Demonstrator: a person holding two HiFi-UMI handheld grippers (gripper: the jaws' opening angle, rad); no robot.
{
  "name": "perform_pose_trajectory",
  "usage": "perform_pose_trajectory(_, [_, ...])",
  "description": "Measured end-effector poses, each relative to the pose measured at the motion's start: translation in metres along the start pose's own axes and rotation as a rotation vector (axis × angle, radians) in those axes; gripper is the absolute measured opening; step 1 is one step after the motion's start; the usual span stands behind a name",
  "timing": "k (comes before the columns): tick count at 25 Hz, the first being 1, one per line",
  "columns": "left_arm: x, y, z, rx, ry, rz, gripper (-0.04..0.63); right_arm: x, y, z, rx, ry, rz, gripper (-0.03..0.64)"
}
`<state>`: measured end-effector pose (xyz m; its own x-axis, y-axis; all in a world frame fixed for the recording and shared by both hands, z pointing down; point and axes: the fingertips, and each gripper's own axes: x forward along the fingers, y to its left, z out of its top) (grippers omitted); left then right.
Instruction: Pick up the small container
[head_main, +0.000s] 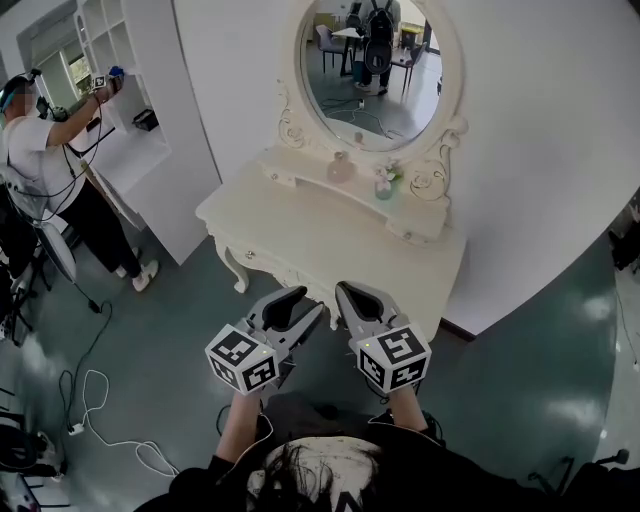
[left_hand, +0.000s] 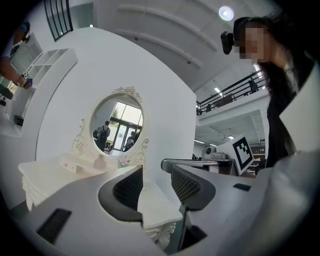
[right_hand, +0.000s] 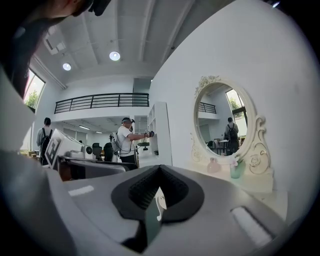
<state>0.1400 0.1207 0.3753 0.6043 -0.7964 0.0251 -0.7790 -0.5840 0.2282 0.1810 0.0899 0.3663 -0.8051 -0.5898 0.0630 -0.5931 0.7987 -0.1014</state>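
A small pink container (head_main: 340, 168) stands on the raised back shelf of the cream vanity table (head_main: 300, 245), under the oval mirror (head_main: 372, 60). A little teal vase (head_main: 385, 186) stands just right of it. The left gripper view shows the pink container (left_hand: 100, 162) far ahead, and the right gripper view shows it (right_hand: 214, 165) beside the vase (right_hand: 237, 169). My left gripper (head_main: 308, 305) is held level before the table's front edge, open, with nothing between its jaws. My right gripper (head_main: 345, 292) sits beside it, shut and empty. Both are well short of the container.
A person (head_main: 50, 170) works at a white shelf unit (head_main: 120, 110) at the far left. Cables (head_main: 100, 400) lie on the green floor to my left. A white wall stands behind the vanity, and the table's carved legs (head_main: 240, 275) reach the floor at its front left.
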Motion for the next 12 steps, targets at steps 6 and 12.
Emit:
perform_pose_trajectory(6, [-0.001, -0.007, -0.002, -0.004, -0.004, 0.001, 0.132, -0.003, -0.003, -0.005, 0.011, 0.017, 0.008, 0.009])
perform_pose_trajectory(12, [-0.002, 0.003, -0.004, -0.011, -0.006, 0.035, 0.089, 0.006, -0.005, -0.009, 0.019, 0.019, 0.025, 0.009])
